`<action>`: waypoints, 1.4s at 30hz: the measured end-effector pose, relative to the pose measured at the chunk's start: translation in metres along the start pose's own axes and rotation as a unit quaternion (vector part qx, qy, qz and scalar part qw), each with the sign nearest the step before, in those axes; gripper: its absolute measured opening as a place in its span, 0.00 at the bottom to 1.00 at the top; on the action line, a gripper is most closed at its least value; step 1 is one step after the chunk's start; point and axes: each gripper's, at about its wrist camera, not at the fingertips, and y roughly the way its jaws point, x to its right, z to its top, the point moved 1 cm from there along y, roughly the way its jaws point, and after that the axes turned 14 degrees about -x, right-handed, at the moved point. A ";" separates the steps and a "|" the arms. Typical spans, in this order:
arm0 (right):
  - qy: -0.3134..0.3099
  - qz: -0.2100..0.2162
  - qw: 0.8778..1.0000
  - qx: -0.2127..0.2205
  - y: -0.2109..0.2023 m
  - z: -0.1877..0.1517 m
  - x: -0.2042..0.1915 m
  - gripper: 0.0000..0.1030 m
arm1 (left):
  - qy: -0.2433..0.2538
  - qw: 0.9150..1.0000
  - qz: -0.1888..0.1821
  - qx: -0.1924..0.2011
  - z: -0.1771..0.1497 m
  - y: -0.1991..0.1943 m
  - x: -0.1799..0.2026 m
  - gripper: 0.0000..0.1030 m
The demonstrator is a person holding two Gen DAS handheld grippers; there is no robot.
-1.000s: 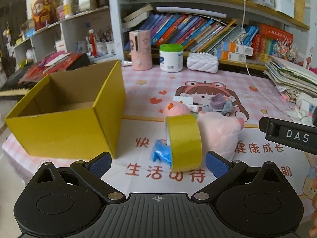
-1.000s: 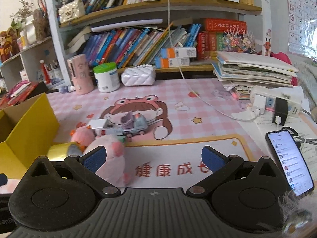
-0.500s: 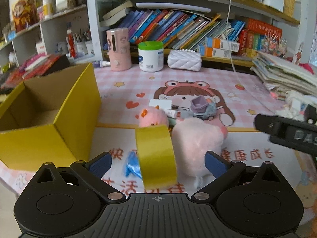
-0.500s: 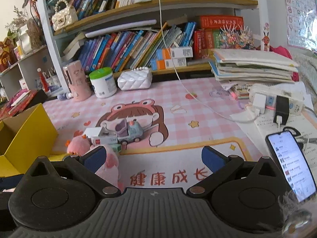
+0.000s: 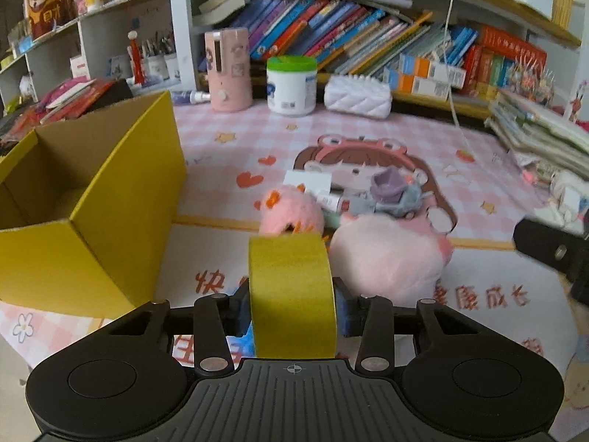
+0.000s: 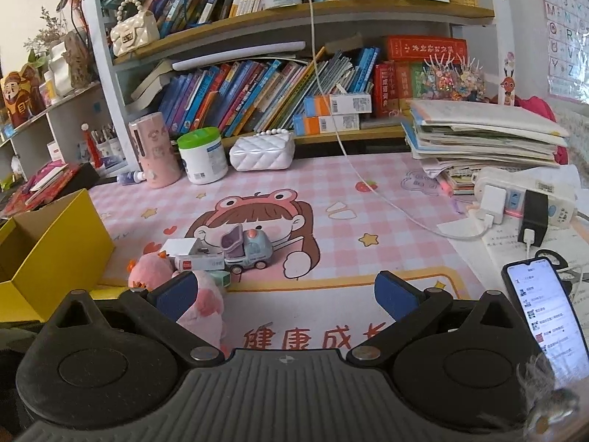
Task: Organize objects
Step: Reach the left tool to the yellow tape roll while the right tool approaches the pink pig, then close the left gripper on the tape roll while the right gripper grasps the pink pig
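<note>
My left gripper (image 5: 292, 311) is shut on a yellow tape roll (image 5: 292, 294), which stands on edge between the blue pads low in the left wrist view. An open yellow cardboard box (image 5: 92, 199) stands to its left; it also shows in the right wrist view (image 6: 48, 254). Behind the roll lie a pink plush toy (image 5: 386, 258), a smaller pink plush (image 5: 291, 210), a grey-purple toy car (image 5: 394, 195) and small white boxes (image 5: 309, 182). My right gripper (image 6: 283, 291) is open and empty above the mat, with the pink plush (image 6: 206, 305) by its left finger and the toy car (image 6: 246, 250) ahead.
A pink cup (image 5: 228, 70), a white green-lidded jar (image 5: 292, 84) and a white quilted purse (image 5: 357, 97) stand at the back by the bookshelf. A book stack (image 6: 482, 136), power strip (image 6: 522, 199) and phone (image 6: 541, 313) sit on the right.
My left gripper moved forward around the tape roll and shut on it. The right gripper drew back a little and stays open.
</note>
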 end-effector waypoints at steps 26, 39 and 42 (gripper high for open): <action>-0.023 0.010 0.999 -0.037 0.006 -0.008 -0.007 1.00 | -0.100 0.981 -0.064 0.155 -0.008 -0.088 -0.040 0.37; -0.117 0.035 0.989 -0.080 0.048 -0.011 -0.066 1.00 | -0.152 0.978 -0.025 0.142 -0.033 -0.103 -0.077 0.37; -0.131 0.026 0.987 -0.091 0.067 -0.008 -0.076 1.00 | -0.153 0.978 -0.011 0.138 -0.039 -0.106 -0.080 0.37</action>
